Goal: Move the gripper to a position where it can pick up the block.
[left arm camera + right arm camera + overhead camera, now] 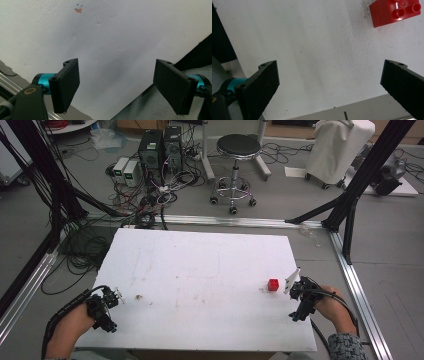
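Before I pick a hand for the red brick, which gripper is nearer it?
The right gripper: the red brick lies just beside it on the table. The left gripper sits at the opposite edge.

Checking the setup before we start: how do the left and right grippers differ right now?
The right gripper sits at the table's right edge, close to the red block; the left gripper is at the left edge, far from it. The right gripper view shows the block ahead; the left gripper's shows a small coloured mark on the board. Both have open jaws holding nothing.
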Motion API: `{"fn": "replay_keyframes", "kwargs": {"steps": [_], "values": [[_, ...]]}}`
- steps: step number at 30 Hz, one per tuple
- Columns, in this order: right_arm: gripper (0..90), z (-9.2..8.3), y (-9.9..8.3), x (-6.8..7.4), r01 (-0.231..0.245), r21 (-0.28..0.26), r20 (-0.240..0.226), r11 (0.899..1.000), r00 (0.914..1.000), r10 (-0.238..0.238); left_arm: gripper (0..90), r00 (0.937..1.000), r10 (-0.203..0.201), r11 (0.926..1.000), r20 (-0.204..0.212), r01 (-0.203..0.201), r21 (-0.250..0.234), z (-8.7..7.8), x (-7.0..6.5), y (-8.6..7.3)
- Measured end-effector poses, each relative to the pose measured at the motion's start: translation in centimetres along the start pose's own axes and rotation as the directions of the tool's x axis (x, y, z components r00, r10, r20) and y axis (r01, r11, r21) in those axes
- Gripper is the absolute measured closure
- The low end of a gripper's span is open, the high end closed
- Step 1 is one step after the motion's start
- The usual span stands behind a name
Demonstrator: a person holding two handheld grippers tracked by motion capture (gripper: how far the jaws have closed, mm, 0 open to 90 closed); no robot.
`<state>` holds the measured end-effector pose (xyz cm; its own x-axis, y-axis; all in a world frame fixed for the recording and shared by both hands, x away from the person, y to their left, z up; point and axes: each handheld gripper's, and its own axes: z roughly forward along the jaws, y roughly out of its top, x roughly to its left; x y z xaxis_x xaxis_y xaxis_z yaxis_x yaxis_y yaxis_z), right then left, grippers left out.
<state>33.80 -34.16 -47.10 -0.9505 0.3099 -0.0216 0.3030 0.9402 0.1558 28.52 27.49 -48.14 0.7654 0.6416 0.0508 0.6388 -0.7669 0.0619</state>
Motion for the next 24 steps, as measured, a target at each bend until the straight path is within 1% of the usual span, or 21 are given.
{"fn": "replay_keyframes", "kwargs": {"steps": [4,6,7,8,9,10,12,18,19,20,22,23,24], "values": [[1.2,-0.2,-0.1,-0.3,0.018,0.003,-0.005,1.0,0.9998,-0.018,21.5,1.0,-0.006,1.0,-0.002,0.006,-0.001,0.1,0.0,0.0],[1.2,-0.2,-0.2,-0.5,0.024,0.015,-0.008,1.0,0.9997,-0.024,21.5,1.0,-0.005,1.0,-0.003,0.005,0.003,0.1,0.0,-0.1],[1.2,-0.2,-0.2,-0.6,0.026,0.029,-0.008,0.999,0.9996,-0.026,21.5,0.9999,-0.013,0.9999,-0.003,0.013,-0.002,0.1,0.0,-0.1],[1.2,-0.2,-0.2,-0.6,0.026,0.029,-0.008,0.999,0.9996,-0.026,21.5,0.9999,-0.013,0.9999,-0.003,0.013,-0.002,0.1,0.0,-0.1],[1.2,-0.2,-0.3,-0.6,0.027,0.036,-0.009,0.999,0.9996,-0.027,21.5,1.0,-0.004,1.0,-0.004,0.004,0.004,0.1,0.0,-0.1],[1.2,-0.2,-0.5,-0.8,0.031,0.043,-0.01,0.999,0.9995,-0.03,21.5,1.0,-0.005,1.0,-0.004,0.005,0.003,0.1,0.0,-0.1],[1.2,-0.4,-0.6,-1.0,0.026,0.04,-0.018,0.999,0.9995,-0.026,21.5,1.0,-0.007,1.0,-0.001,0.007,0.0,0.2,0.0,-0.1],[1.2,-0.8,-0.4,-1.4,0.031,0.028,-0.023,0.999,0.9993,-0.03,21.5,1.0,-0.006,1.0,0.005,0.006,-0.004,0.2,0.0,-0.1],[1.2,-0.8,-0.2,-1.6,0.046,0.03,-0.025,0.998,0.9987,-0.045,21.5,1.0,-0.005,1.0,0.002,0.005,-0.001,0.2,0.0,0.0],[1.2,-0.8,-0.2,-1.6,0.046,0.03,-0.025,0.998,0.9987,-0.045,21.5,1.0,-0.005,1.0,0.002,0.005,-0.001,0.2,0.0,0.0],[1.2,-0.7,0.2,-1.8,0.068,0.054,-0.012,0.996,0.9977,-0.067,21.5,1.0,-0.008,1.0,0.0,0.008,-0.004,0.2,0.0,-0.1],[1.2,-0.7,0.5,-1.9,0.08,0.071,-0.01,0.994,0.9968,-0.08,21.5,1.0,-0.007,1.0,-0.004,0.007,-0.002,0.2,0.0,-0.1],[1.2,-0.8,0.7,-1.9,0.093,0.073,-0.006,0.993,0.9957,-0.093,21.5,0.9998,-0.011,0.9999,-0.014,0.011,0.0,0.2,0.1,-0.2]]}}
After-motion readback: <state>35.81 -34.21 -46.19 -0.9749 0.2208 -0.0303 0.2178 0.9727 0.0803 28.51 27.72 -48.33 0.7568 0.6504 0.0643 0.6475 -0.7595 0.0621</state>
